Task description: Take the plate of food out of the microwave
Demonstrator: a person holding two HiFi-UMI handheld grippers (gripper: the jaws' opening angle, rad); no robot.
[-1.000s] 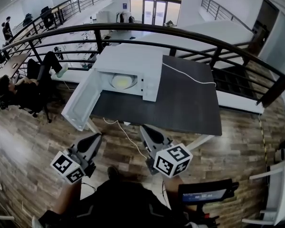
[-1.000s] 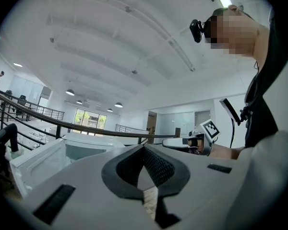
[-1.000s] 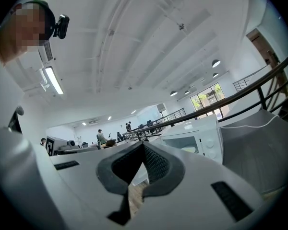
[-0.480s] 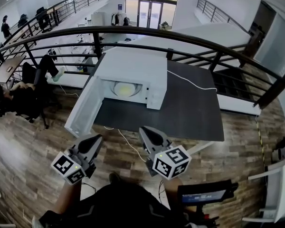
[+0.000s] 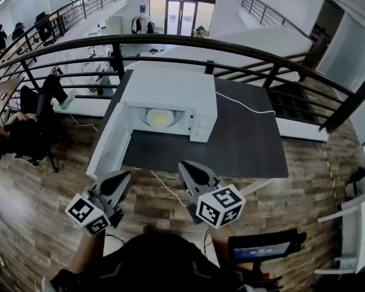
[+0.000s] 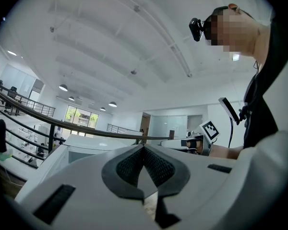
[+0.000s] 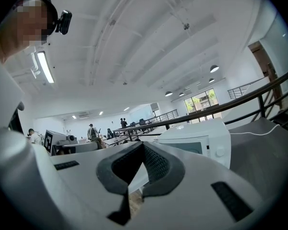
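Observation:
A white microwave [image 5: 170, 93] stands on a dark table [image 5: 243, 142], and its door [image 5: 109, 145] hangs open to the left. Inside it lies a pale plate of food [image 5: 160, 118]. Both grippers hover short of the table's near edge, over the wooden floor. My left gripper [image 5: 124, 177] is shut and holds nothing; it points toward the open door. My right gripper [image 5: 185, 166] is also shut and empty, and it aims at the microwave's front. In the right gripper view the microwave [image 7: 197, 140] shows beyond the shut jaws [image 7: 143, 145]. The left gripper view shows its jaws closed together [image 6: 143, 147].
A white cable [image 5: 243, 102] runs from the microwave across the table to the right. A black railing [image 5: 231, 44] curves behind the table. A second cable [image 5: 164, 187] hangs below the table's front edge. People sit at desks on the far left [image 5: 24, 126].
The microwave and table have come nearer and sit lower in the head view. Both grippers keep their places in the frame and stay shut.

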